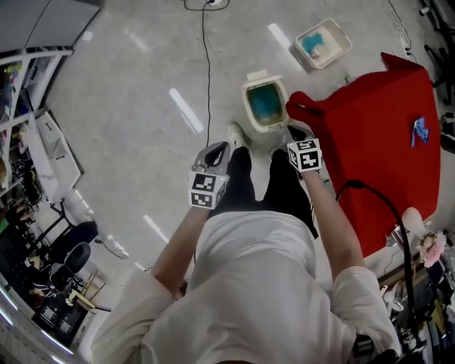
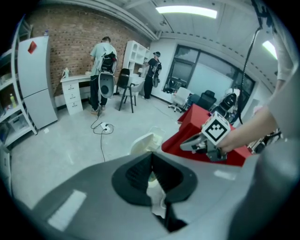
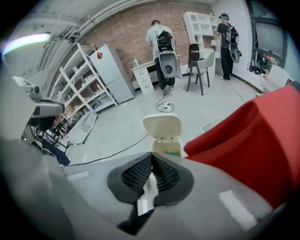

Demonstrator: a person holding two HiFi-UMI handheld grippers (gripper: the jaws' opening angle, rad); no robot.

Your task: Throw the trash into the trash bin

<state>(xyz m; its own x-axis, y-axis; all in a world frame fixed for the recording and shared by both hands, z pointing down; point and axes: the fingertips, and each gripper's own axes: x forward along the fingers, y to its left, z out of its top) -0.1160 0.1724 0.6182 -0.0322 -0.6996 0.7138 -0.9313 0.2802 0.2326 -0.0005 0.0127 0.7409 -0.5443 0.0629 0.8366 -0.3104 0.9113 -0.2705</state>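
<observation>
Bright ceiling strips (image 2: 186,10) — glaring floor (image 1: 128,128), fisheye edges.

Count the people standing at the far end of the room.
2. One person stands at the desk by the brick wall; the other stands beside the white shelf. More may be hidden out of view.

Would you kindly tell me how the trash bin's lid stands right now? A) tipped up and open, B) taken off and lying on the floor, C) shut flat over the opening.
A: in the right gripper view the trash bin has its white lid standing up behind the opening, and the head view looks straight down onto the teal liner inside.
</observation>
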